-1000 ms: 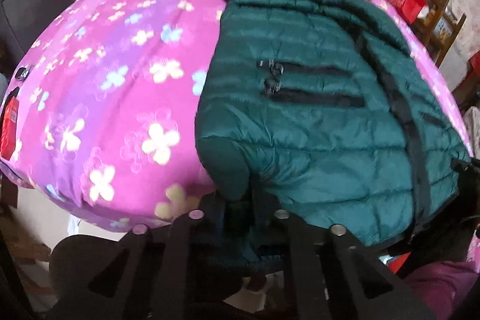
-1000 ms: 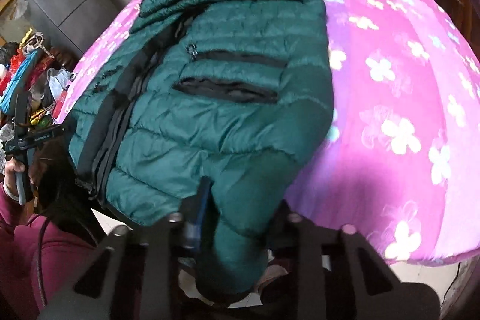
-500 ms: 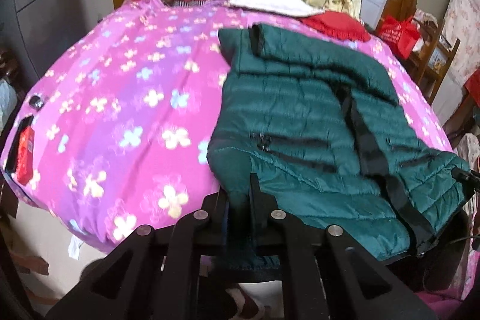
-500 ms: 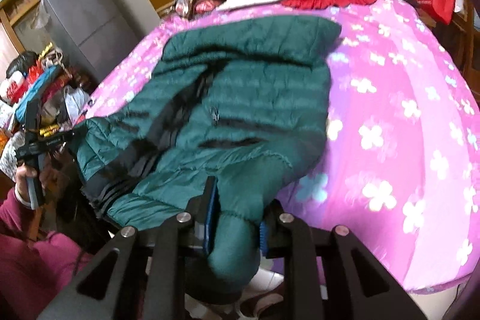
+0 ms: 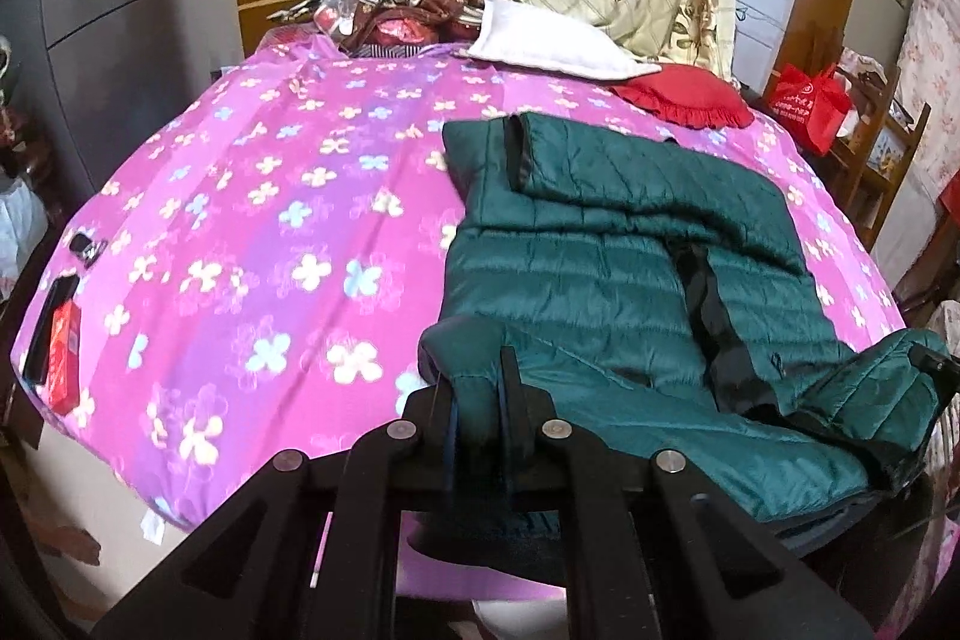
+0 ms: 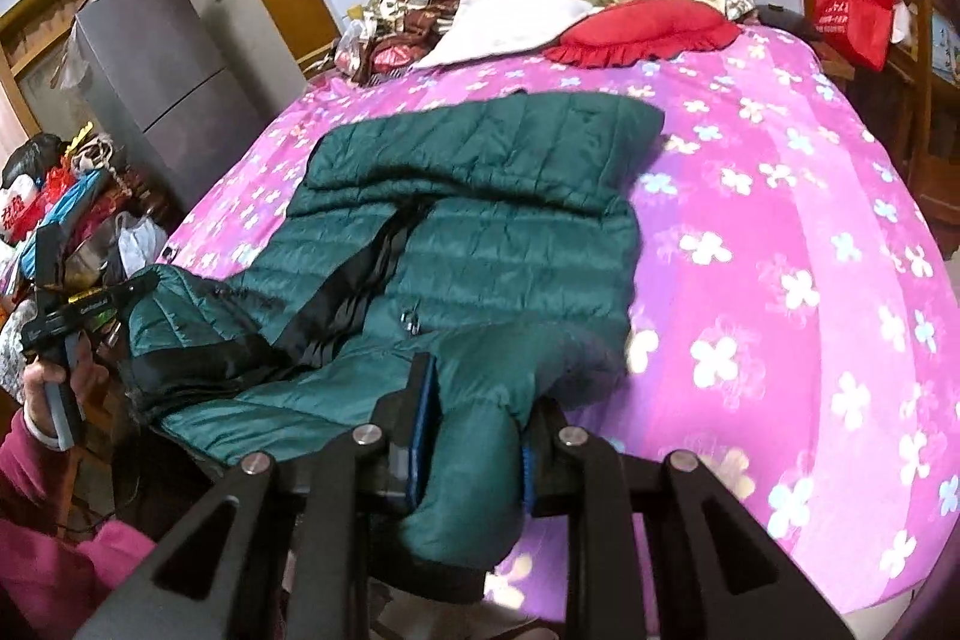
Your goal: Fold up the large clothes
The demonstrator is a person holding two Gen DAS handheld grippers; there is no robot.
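Left wrist view: the left gripper is seen clamped on a bunched corner of the green jacket at the near hem. In the right wrist view, the right gripper is closed on the other hem corner, a thick roll of padding being pinched between its fingers. Since a second ago, both grippers have been raised and drawn back, so that more of the bed and the pillows beyond is shown, and the hem has been lifted off the sheet while the collar end is left flat. The lower edge is judged ready to be carried forward over the chest for a first fold. The slippery padding may be lost from either grip.
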